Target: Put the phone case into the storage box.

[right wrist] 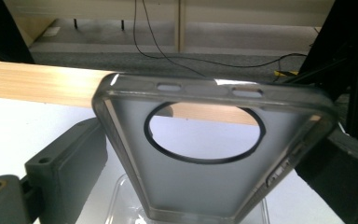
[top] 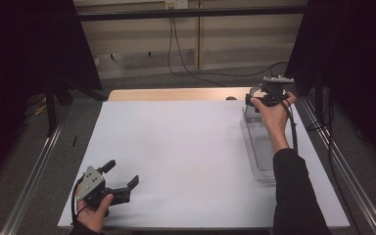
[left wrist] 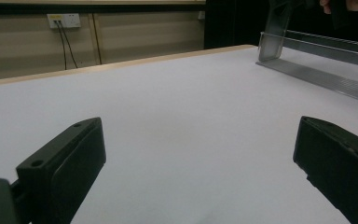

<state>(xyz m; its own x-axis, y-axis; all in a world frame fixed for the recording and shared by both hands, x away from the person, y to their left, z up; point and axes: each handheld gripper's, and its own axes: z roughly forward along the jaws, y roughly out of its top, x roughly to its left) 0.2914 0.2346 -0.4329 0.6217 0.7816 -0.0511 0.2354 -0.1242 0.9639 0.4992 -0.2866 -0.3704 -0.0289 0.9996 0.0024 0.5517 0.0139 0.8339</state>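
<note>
My right claw (right wrist: 186, 186) grips translucent grey phone case with round camera cutout (right wrist: 205, 154) above clear plastic tray (top: 260, 147). Thin-edge hold: slip risk, case may drop. Left claw (top: 122, 178) open, idle on white counter (top: 176, 147).

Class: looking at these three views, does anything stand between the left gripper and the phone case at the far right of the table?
Nothing visible: bare white table lies between the open left gripper and the phone case, over the clear tray.
</note>
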